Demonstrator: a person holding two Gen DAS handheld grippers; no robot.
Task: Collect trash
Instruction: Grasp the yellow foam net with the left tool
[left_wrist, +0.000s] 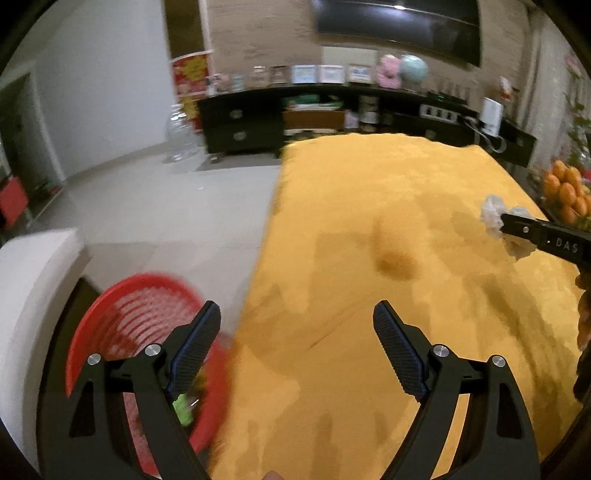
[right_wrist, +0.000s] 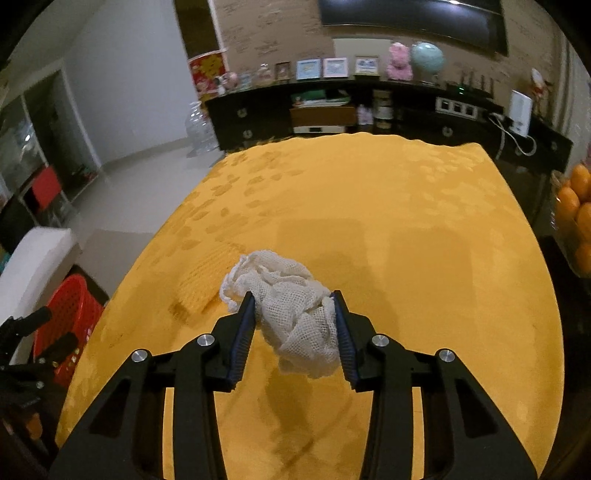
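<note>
My right gripper (right_wrist: 292, 295) is shut on a crumpled white mesh net (right_wrist: 295, 321) and holds it just above the yellow-clothed table (right_wrist: 406, 240). The left wrist view shows the same net (left_wrist: 493, 210) pinched in the right gripper's fingertips (left_wrist: 511, 223) at the far right. A flat yellow mesh piece (right_wrist: 207, 280) lies on the cloth left of the net. My left gripper (left_wrist: 297, 306) stands wide open with nothing between its fingers, over the table's left edge. A red slatted basket (left_wrist: 122, 314) sits on the floor below it, with a small green scrap (left_wrist: 183, 408) inside.
A white padded armrest (left_wrist: 33, 295) stands left of the basket (right_wrist: 70, 306). Oranges (right_wrist: 576, 214) are piled at the table's right side. A long black cabinet (right_wrist: 332, 110) with frames and a globe runs along the far wall. Pale tiled floor (left_wrist: 166, 206) lies left of the table.
</note>
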